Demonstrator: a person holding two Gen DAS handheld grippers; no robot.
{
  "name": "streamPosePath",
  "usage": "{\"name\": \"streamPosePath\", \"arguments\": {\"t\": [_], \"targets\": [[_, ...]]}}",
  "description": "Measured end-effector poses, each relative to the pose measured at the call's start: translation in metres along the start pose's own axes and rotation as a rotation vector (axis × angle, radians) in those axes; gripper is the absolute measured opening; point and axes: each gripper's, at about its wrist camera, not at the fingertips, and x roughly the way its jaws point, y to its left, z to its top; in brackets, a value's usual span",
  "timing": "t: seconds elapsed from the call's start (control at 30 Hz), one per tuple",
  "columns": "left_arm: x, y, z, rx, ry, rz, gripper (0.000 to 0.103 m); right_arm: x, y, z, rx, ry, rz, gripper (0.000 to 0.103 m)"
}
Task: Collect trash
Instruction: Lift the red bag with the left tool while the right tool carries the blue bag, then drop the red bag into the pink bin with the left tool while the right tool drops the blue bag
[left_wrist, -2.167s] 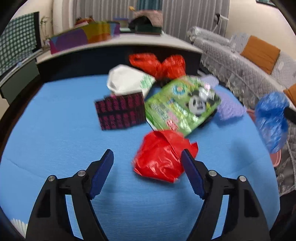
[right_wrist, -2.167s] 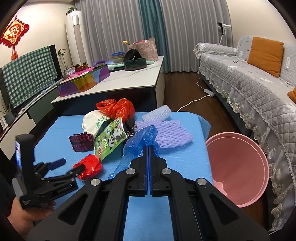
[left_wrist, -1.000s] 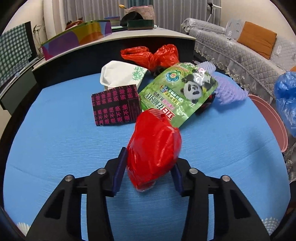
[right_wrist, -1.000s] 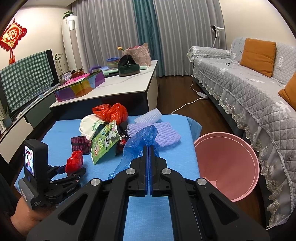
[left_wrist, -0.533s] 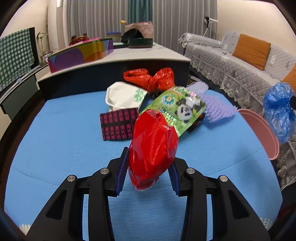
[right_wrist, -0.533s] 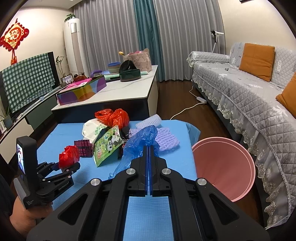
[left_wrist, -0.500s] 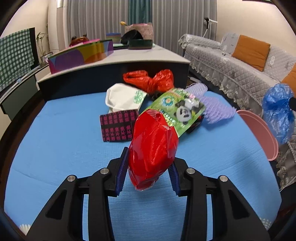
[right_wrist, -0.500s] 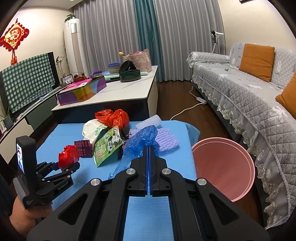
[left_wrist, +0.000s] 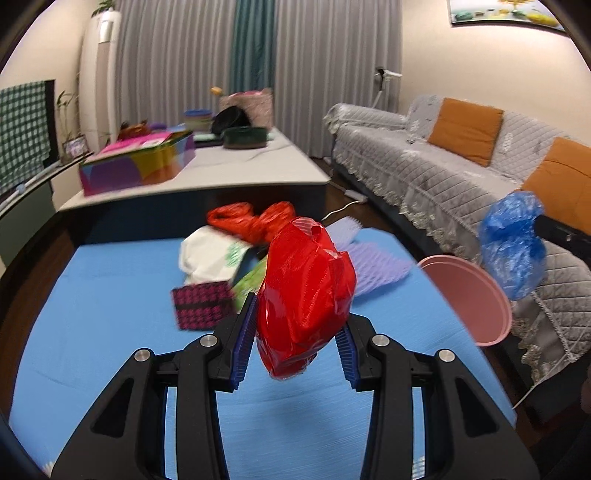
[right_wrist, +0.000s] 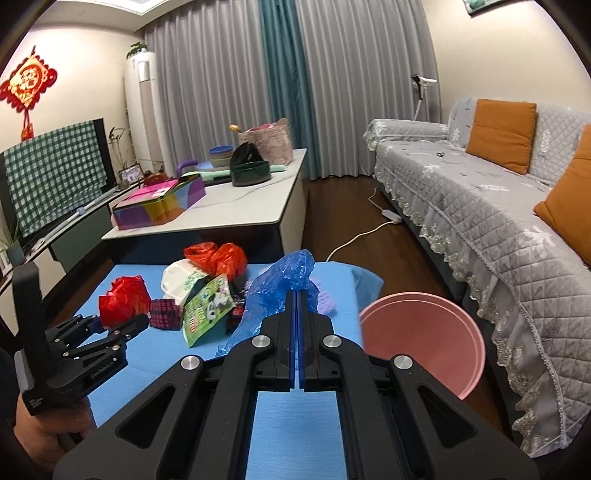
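The left gripper (left_wrist: 295, 341) clamps the red bag (left_wrist: 304, 295) between its fingers, above the blue bench (left_wrist: 110, 350). The right gripper (right_wrist: 297, 341), fingers clenched, pinches the blue bag (right_wrist: 284, 280) beside the pink bin (right_wrist: 424, 332).

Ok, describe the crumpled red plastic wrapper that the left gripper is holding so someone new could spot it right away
Start at the low table with the blue cloth in front of the grey sofa. Over its left part, the black left gripper holds a crumpled shiny red plastic wrapper off the cloth. Unlike the knotted red plastic bag lying in the pile, it is pinched between blue pads, clear of the table.
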Motion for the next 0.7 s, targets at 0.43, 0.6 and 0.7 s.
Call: {"name": "streamPosePath", "arguments": {"t": [0.43, 0.6, 0.7], "targets": [[0.004, -0.079, 0.033, 0.075, -0.038, -0.174, 0.04, -0.029, -0.081, 0.036, 0.014, -0.041, -0.101, 0.001], [0.018, -0.113, 0.042, 0.114, -0.049, -0.23, 0.04, -0.024, -0.12, 0.05, 0.014, -0.049, -0.151, 0.001], [0.032, -0.131, 0.046, 0.135, -0.046, -0.255, 0.04, -0.013, -0.145, 0.049, 0.053, -0.052, -0.168, 0.001]]}}
